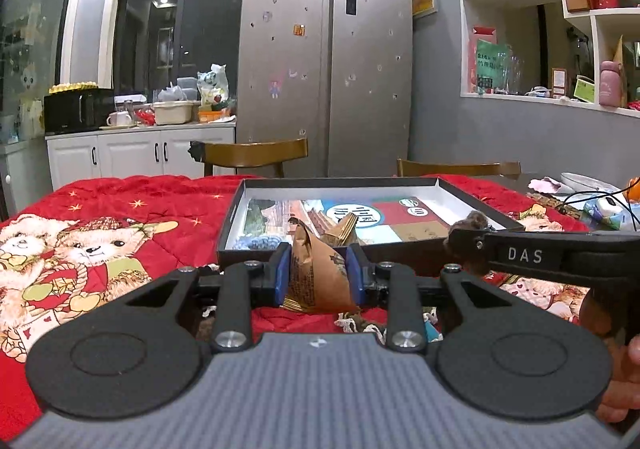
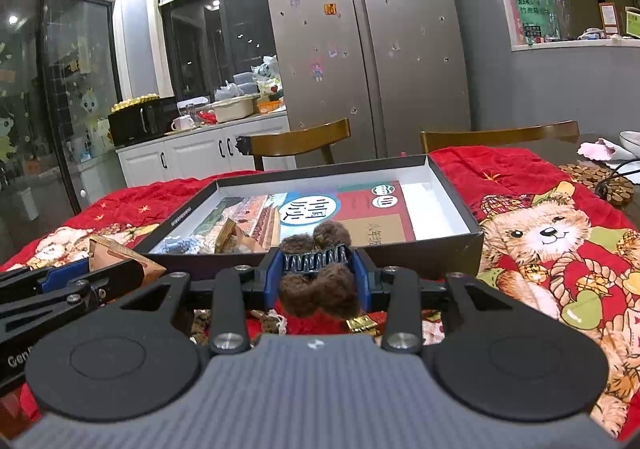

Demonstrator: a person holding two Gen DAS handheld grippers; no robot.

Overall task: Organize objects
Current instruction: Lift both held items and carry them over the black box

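Left claw (image 1: 316,273): clenched on a brown paper packet (image 1: 316,269), blue pads pressing both sides; packet stands upright, held just short of the near wall of the box.
Right claw (image 2: 316,277): clenched on a furry brown hair clip (image 2: 320,281), its dark toothed part across the middle between the pads; also held at the near wall.
Box (image 2: 452,185): shallow black tray with white inner walls, lying on the red bear blanket (image 2: 540,241) that covers the bench. A printed booklet (image 2: 360,209) lies flat in it, and a second brown packet (image 2: 236,237) sits near its front left.
Loose items: a gold-wrapped piece (image 2: 362,323) and some knitted bits lie on the blanket under the claws, not yet boxed.
Step (judged): both items about to be carried over the wall and set inside.
Risk 1: the two claws sit close side by side; moving together they could knock each other.
Risk 2: too low a pass would catch the near wall and shove the box along the blanket.
Risk 3: the packet is thin paper; a hard squeeze may crush it, a tilt may slip it.
Risk 4: the fluffy clip gives under the pads and could twist out.
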